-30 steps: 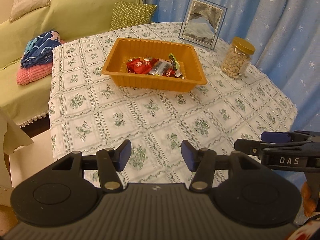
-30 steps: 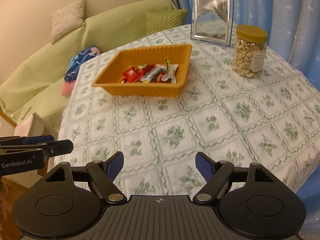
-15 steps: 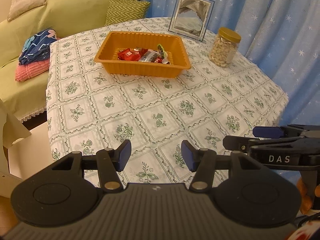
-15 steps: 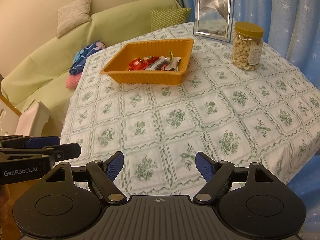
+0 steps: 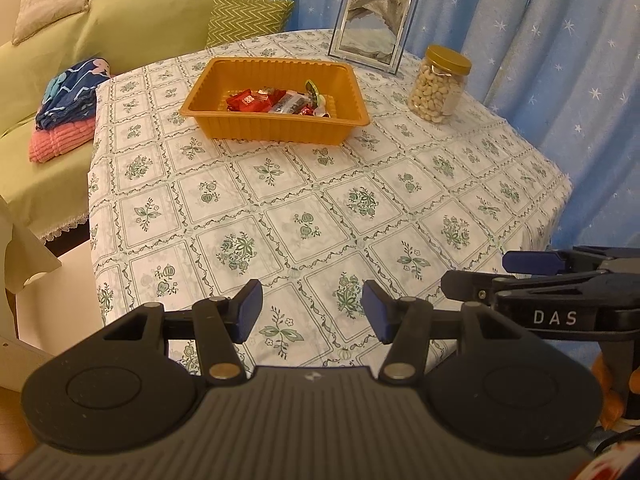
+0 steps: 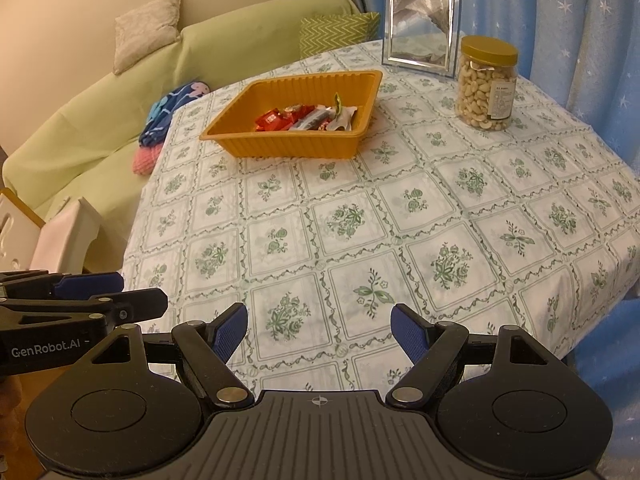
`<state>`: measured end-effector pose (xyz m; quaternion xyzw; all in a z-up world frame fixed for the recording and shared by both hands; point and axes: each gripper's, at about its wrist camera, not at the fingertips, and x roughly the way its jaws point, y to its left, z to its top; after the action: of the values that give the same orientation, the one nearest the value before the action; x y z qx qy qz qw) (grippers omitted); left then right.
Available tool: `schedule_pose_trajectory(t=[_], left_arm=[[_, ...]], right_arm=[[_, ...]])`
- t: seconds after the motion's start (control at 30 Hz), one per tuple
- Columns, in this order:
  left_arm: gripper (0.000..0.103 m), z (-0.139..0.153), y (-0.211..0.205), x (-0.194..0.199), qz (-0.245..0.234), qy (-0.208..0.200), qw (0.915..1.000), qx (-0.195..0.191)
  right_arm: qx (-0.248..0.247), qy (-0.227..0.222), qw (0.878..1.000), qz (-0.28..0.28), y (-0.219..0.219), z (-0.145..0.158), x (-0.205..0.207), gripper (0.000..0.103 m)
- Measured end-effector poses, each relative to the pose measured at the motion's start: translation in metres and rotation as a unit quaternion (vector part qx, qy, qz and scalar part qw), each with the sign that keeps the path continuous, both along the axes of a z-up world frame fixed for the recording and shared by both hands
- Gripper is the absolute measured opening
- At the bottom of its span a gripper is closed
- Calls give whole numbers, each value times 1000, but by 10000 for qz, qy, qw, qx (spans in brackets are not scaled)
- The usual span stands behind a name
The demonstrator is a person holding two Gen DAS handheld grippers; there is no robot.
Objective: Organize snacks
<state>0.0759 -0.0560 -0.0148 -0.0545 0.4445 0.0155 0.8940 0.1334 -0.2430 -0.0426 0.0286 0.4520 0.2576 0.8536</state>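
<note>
Blue-padded and black, my left claw (image 5: 311, 312) hangs over the near edge of the table (image 5: 280, 208) with its jaws parted and nothing between them; my right claw (image 6: 319, 334) does the same beside it, jaws wide apart and empty. Past them the green-flowered cloth lies bare up to the orange tray (image 5: 276, 128), where the snacks (image 5: 276, 102) sit in a heap of red and silver wrappers; right of the tray stands a jar of nuts (image 5: 438, 84) with a gold lid, behind it a picture frame (image 5: 372, 24), then the green sofa (image 5: 132, 32) and blue starred curtain (image 5: 540, 40).
</note>
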Motion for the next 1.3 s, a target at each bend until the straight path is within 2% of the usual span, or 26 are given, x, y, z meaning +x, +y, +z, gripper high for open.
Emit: schedule_pose_trajectory(t=[1.3], left_arm=[[53,1,6,3,67,-28,10000,6]], right_arm=[[0,-14,10000,51,6,-1,2,78]])
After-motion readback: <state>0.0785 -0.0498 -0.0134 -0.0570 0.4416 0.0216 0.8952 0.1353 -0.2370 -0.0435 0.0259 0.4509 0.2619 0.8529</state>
